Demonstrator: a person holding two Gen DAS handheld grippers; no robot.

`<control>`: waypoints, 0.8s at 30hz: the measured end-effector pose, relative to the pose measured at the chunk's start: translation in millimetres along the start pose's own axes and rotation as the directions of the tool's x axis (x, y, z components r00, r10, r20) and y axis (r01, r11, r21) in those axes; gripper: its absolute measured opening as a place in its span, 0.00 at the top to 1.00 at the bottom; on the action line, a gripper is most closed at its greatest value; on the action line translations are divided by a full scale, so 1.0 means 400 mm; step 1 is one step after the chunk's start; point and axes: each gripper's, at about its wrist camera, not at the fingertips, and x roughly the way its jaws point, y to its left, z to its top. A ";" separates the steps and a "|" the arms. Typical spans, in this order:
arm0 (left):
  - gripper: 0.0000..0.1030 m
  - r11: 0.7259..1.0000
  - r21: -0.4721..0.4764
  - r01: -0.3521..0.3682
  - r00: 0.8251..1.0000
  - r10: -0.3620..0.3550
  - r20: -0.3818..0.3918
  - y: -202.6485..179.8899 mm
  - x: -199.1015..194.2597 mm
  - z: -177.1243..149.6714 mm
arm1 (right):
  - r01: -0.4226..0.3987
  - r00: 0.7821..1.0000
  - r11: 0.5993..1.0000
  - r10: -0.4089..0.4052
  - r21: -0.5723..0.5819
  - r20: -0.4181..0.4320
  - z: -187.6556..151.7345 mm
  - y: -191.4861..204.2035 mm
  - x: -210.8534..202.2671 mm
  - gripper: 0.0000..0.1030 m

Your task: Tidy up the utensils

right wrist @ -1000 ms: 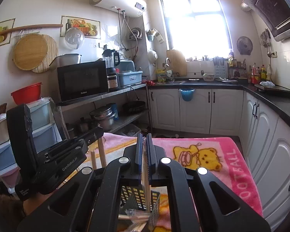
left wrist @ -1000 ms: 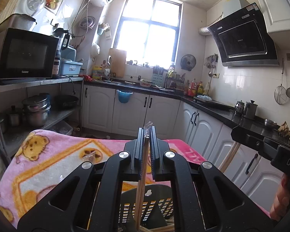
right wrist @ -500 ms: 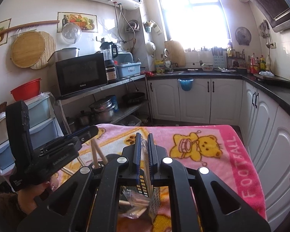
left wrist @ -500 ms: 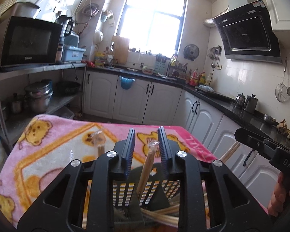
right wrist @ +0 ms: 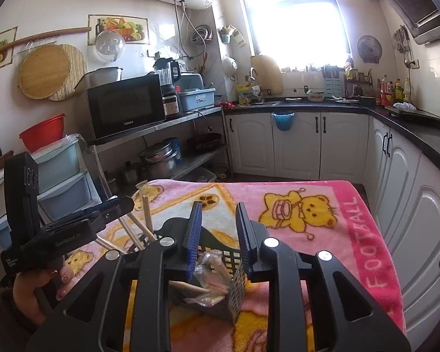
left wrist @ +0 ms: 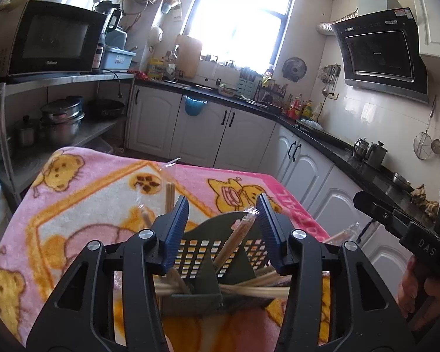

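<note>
Both tools have just been opening over the dark slotted utensil basket [left wrist: 220, 252] on the pink blanket-covered table [right wrist: 322, 234]: left tool [left wrist: 222, 205] wide, right tool [right wrist: 218, 214] narrower, wrapped chopsticks [left wrist: 237, 239] standing loose inside.

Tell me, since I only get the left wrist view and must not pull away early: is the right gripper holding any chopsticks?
Observer: No. The right gripper has jaws that have just been opening, and its pads press on nothing.
Operator: Where are the chopsticks nearest to it?
Observer: The wrapped chopsticks lie flat in the basket compartment under its jaws.
Operator: Anything off my left edge to mind?
Observer: A red bowl stands on top of a pale drawer unit there.
</note>
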 end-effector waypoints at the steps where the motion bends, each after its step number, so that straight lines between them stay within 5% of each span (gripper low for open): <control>1: 0.55 1.000 -0.001 -0.002 1.000 0.002 -0.003 0.002 -0.007 -0.002 | -0.001 1.000 1.000 0.001 -0.002 -0.002 -0.002 0.002 -0.004 0.73; 10: 0.34 1.000 -0.017 0.014 1.000 -0.014 -0.028 0.011 -0.056 -0.006 | 0.000 1.000 1.000 0.000 -0.015 -0.004 -0.018 0.020 -0.038 0.61; 15: 0.14 1.000 -0.011 0.014 1.000 -0.014 -0.025 0.009 -0.095 -0.004 | -0.002 1.000 1.000 0.002 -0.016 -0.006 -0.026 0.024 -0.053 0.53; 24: 0.10 1.000 -0.004 -0.021 0.998 0.021 -0.067 0.013 -0.144 -0.038 | -0.003 1.000 1.000 0.003 -0.029 -0.008 -0.072 0.047 -0.109 0.38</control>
